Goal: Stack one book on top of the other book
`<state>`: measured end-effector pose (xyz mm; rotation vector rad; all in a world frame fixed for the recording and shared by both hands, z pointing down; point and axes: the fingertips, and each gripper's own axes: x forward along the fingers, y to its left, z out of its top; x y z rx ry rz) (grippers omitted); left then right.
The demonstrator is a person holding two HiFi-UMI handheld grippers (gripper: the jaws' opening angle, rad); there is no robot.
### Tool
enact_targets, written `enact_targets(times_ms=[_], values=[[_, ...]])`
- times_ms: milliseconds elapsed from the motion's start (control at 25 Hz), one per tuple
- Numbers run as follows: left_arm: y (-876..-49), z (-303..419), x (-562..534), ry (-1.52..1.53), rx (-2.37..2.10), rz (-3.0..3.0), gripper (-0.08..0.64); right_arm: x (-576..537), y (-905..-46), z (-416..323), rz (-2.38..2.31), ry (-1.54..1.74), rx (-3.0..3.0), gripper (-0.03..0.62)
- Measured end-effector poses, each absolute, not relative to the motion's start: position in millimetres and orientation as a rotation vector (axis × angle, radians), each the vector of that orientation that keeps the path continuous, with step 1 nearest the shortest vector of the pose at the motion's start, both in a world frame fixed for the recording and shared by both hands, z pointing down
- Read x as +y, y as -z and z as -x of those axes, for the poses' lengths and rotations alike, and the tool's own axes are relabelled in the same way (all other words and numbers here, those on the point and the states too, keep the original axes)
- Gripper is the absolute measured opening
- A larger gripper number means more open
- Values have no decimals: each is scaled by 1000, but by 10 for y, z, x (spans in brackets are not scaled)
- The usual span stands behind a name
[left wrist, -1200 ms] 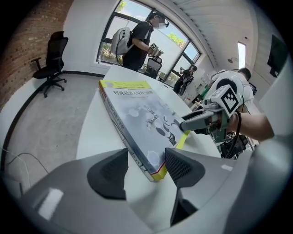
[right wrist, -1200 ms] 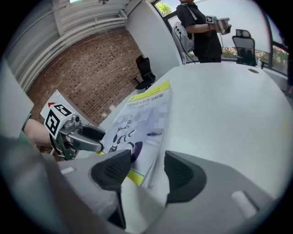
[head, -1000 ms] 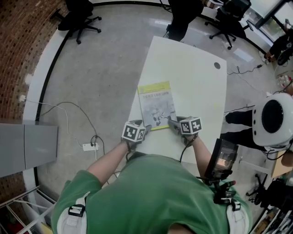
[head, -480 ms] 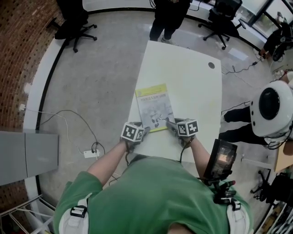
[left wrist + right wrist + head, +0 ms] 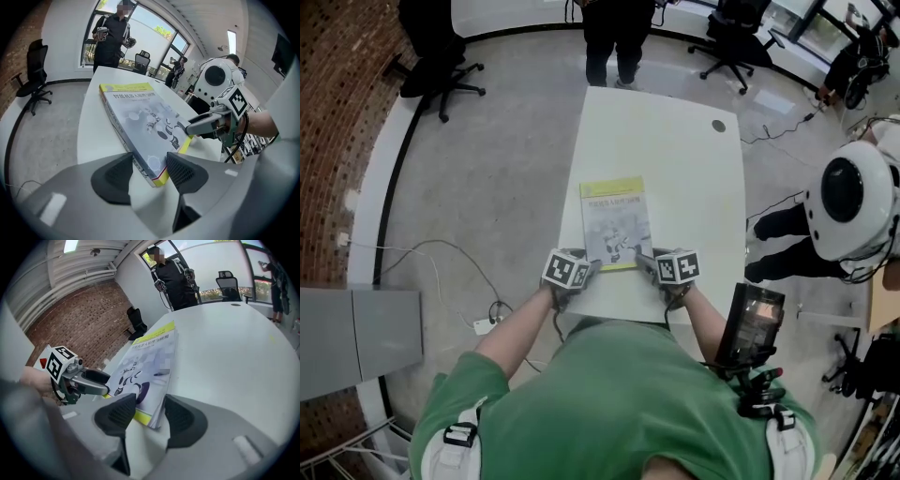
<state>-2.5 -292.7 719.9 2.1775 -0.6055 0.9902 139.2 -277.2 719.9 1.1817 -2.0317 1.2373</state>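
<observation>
- Book point(image 5: 616, 221), grey-covered with yellow bands at both short ends, lies flat near the front edge of the white table point(image 5: 694, 187). Its near short edge is just ahead of the person's hands.
- Left gripper point(image 5: 147, 173) straddles the near corner on the spine side. Its jaws stand apart with the corner between them and have just been closing a little. The pads sit close to the book, but I see no firm clamp.
- Right gripper point(image 5: 150, 416) mirrors it at the near corner on the page-edge side. Its jaws are also apart around the corner, after a slight closing.
- Taking the two near corners at once looks like a way to control the book evenly, either to square it or to lift it without twisting.
- Only one cover shows from above. The block looks thick from the left gripper view, but whether a second book lies beneath I cannot tell, so how far the stacking has got stays uncertain.
- Beyond the book the tabletop is bare up to a round cable hole point(image 5: 718, 126) near the far right corner.
- Farthest off, a person in dark clothes point(image 5: 609, 37) stands at the table's far end, and an office chair point(image 5: 441, 70) sits by the brick wall point(image 5: 356, 75).
</observation>
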Motion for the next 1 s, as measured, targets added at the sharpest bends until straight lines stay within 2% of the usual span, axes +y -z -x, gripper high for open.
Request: enact_targets(times_ms=[560,1000], values=[[-7198,32,-2961,-1106,-473,-2245,221,-2537,-7208,-1309,-1333,-1290,-1952,201],[-7208,32,-2977,-1086,-479,-2256,221,-2541,-7227,-1311,-1352,-1287,-1932,201]])
